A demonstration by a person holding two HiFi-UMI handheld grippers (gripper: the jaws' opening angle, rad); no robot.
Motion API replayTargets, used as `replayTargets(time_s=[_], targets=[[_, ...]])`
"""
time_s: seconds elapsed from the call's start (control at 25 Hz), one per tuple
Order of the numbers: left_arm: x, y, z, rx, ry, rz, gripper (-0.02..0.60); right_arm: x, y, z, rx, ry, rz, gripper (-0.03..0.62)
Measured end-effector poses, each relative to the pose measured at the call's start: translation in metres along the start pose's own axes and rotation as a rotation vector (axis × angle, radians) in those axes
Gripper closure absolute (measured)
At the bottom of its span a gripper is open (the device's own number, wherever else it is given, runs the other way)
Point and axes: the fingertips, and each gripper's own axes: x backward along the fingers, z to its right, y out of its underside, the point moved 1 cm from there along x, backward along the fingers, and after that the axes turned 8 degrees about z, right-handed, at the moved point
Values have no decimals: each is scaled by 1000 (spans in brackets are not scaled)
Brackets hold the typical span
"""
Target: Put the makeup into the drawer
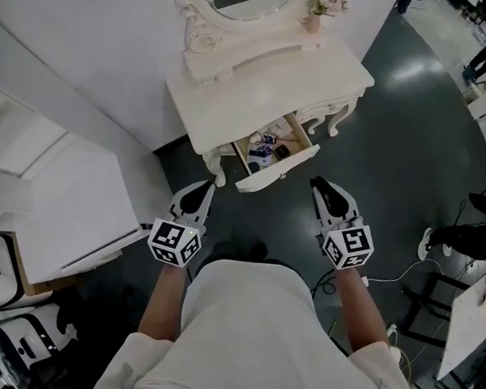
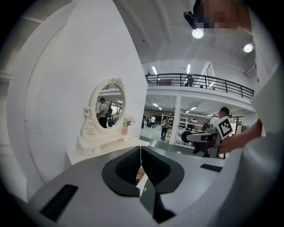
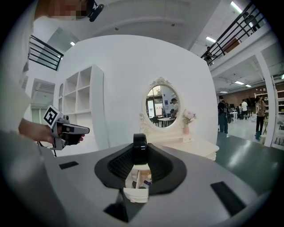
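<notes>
Grey-bodied left gripper [image 1: 204, 187] hangs at the near left, jaws clenched on nothing, prob. idle as a spare. Centre: white drawer [image 1: 278, 169] stands pulled out from under the tabletop [image 1: 262, 89] w/ a few bits inside, so open to receive more. Right gripper [image 1: 317, 185] has its jaws grasping a small black makeup piece [image 3: 140, 147], held short of the drawer, likely for dropping in.
</notes>
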Motion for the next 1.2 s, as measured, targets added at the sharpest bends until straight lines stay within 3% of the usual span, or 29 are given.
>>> replayTargets(time_s=[0.36,0.72,1.2], targets=[[-20,3,-23,-8,52,-22,563,-29,9,-1,-9,12,-15,499],[-61,-5,-73,-13,129,-52,563,-77,6,-2,-22,66,-39,499],[-115,7,-144,0,204,-117,563,-145,33,10,-54,98,-162,499]])
